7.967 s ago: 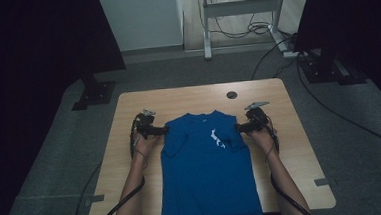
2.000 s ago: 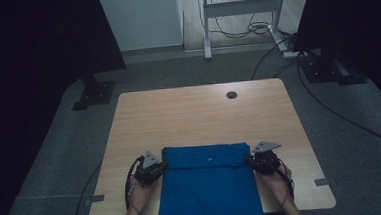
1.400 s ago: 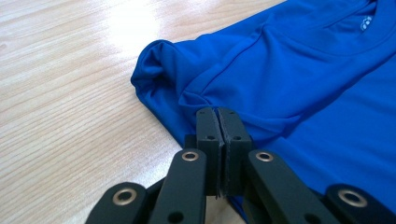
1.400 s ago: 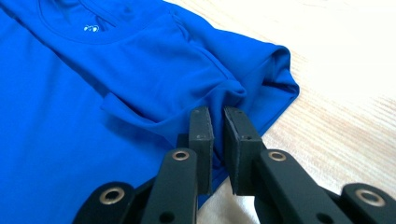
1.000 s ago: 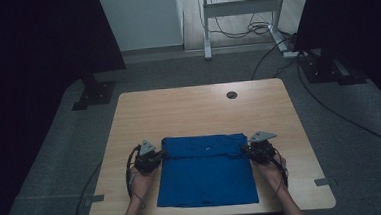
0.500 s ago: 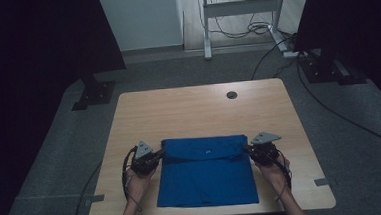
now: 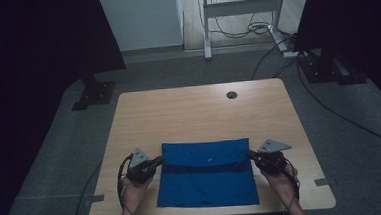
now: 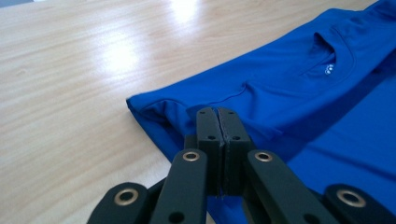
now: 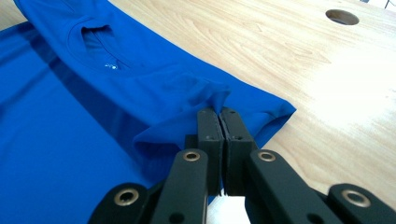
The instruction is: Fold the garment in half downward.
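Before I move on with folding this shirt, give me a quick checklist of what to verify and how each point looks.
1. Left claw shut on the shirt edge: ok, fabric pinched.
2. Right claw shut on the opposite edge: ok.
3. Both hands level across the shirt: ok, they mirror each other in the high view.
4. Top flap lying flat over the lower part: ok, a little bunched at each claw.
5. Shirt fully on the table: ok; near hem close to the edge.
6. Cables clear of the fabric: ok.
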